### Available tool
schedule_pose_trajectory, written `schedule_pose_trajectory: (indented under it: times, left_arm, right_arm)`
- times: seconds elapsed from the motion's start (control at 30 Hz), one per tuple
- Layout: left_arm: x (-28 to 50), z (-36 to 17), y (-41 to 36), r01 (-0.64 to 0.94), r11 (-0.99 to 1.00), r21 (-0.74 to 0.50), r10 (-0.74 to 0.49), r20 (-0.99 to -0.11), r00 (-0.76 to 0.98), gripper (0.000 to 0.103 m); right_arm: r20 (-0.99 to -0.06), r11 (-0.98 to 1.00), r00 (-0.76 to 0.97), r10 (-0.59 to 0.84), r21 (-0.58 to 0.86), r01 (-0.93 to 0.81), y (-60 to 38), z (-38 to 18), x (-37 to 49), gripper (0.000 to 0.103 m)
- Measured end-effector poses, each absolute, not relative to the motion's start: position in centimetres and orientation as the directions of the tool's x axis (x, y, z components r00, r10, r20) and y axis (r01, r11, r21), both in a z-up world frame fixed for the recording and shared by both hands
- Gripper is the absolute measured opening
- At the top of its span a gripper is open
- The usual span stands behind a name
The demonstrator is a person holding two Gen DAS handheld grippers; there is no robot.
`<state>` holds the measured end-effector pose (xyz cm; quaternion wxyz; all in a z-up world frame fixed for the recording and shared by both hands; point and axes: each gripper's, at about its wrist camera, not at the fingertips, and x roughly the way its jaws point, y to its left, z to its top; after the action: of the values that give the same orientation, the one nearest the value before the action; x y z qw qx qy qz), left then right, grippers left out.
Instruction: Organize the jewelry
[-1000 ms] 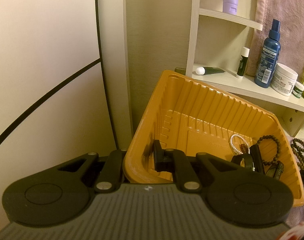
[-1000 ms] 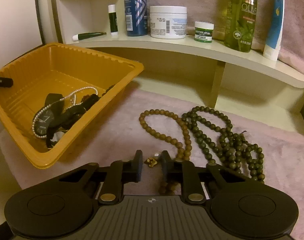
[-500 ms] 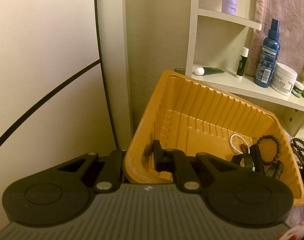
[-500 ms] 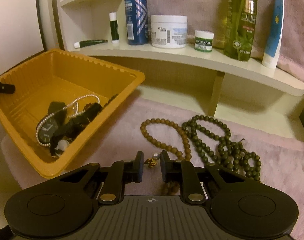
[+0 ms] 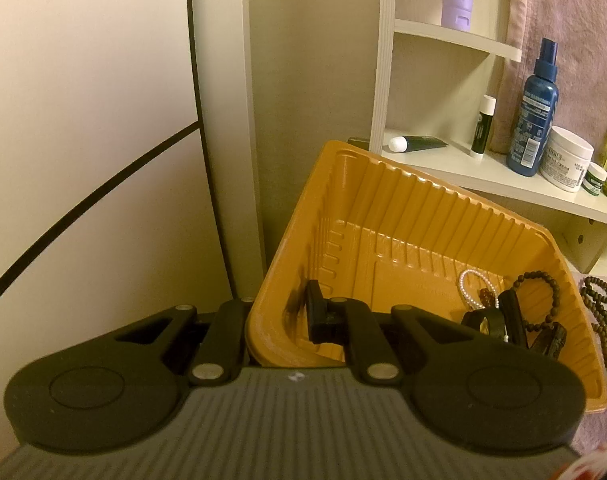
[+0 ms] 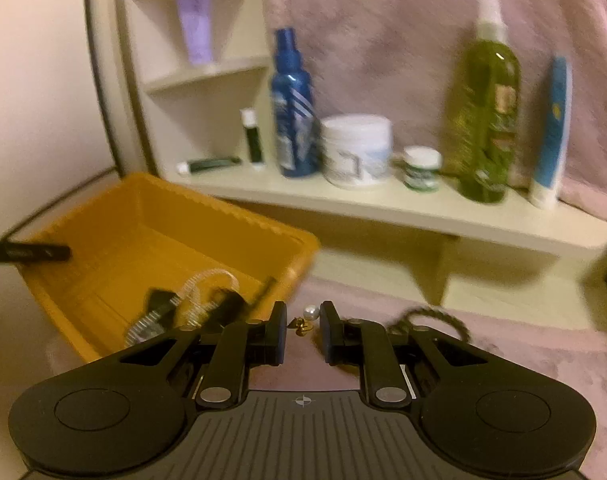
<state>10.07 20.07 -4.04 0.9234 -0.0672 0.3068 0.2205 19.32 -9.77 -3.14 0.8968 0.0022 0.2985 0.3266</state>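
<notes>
The orange plastic tray is tilted up at its near-left corner, where my left gripper is shut on its wall, one finger inside and one outside. A pearl strand, a dark bead bracelet and black pieces lie in its low corner. In the blurred right wrist view, my right gripper is lifted above the pink cloth, shut on a small gold earring with a pearl. The tray sits to its left, with a left finger at its rim. Dark bead necklaces lie behind the right finger.
A cream shelf behind the cloth carries a blue spray bottle, a white jar, a small green-label jar, a green bottle and a blue tube. A wall panel stands left of the tray.
My right gripper has risen off the cloth with the earring between its fingers, and the bead necklaces have dropped low in its view. The left gripper and tray have not moved.
</notes>
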Motion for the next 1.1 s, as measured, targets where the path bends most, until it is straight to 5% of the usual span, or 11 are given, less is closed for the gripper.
schedule_pose_trajectory:
  times: [0.47, 1.1]
  left_arm:
    - [10.1, -4.0, 20.2, -0.450, 0.893, 0.006, 0.364, -0.598, 0.714, 0.010]
    - [10.0, -3.9, 20.1, -0.451, 0.893, 0.002, 0.363, -0.599, 0.714, 0.010]
  right_arm:
    - [-0.489, 0.607, 0.426, 0.761, 0.306, -0.734, -0.9, -2.6, 17.9, 0.018]
    - [-0.578, 0.572, 0.329, 0.747, 0.306, -0.761, 4.2, -5.0, 17.9, 0.021]
